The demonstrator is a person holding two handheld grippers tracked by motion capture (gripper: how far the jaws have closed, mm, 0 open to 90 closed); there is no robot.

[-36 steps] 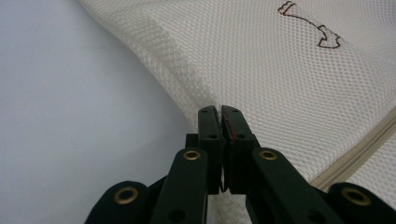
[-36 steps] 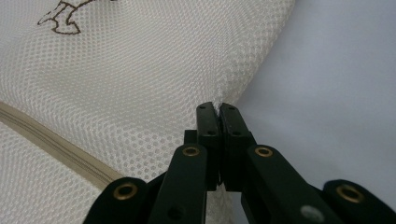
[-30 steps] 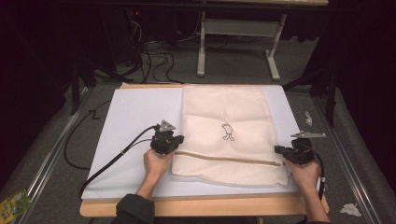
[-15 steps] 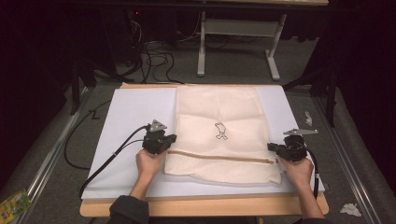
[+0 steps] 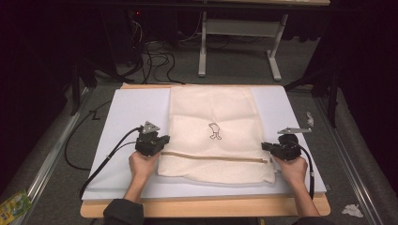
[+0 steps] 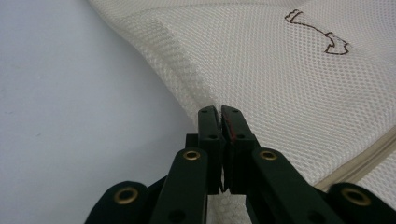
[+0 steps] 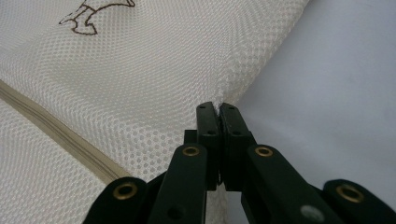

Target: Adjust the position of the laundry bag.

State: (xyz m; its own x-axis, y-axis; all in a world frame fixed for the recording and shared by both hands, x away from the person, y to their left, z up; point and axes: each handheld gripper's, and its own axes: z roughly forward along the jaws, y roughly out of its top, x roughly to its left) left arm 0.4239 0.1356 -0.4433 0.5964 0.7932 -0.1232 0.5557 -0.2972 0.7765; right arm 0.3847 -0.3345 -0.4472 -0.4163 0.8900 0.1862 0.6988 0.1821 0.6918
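Dragged toward the near table edge since a second ago: mesh bag [image 5: 213, 136], still pinched at both side edges. Left gripper [image 6: 219, 109] and right gripper [image 7: 217, 106] clamped on fabric between fingertips, likely to keep it taut and flat.

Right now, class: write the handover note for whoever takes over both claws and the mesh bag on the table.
Left claw: shut on the left edge of the mesh bag, by the end of the zipper.
Right claw: shut on the bag's right edge.
Bag: lies flat on the white mat, near end towards you, small brown logo facing up, zipper closed as far as can be seen.
Done: both side edges gripped.
Left: probably lifting or folding the bag; keep both grips even so the mesh does not slip.
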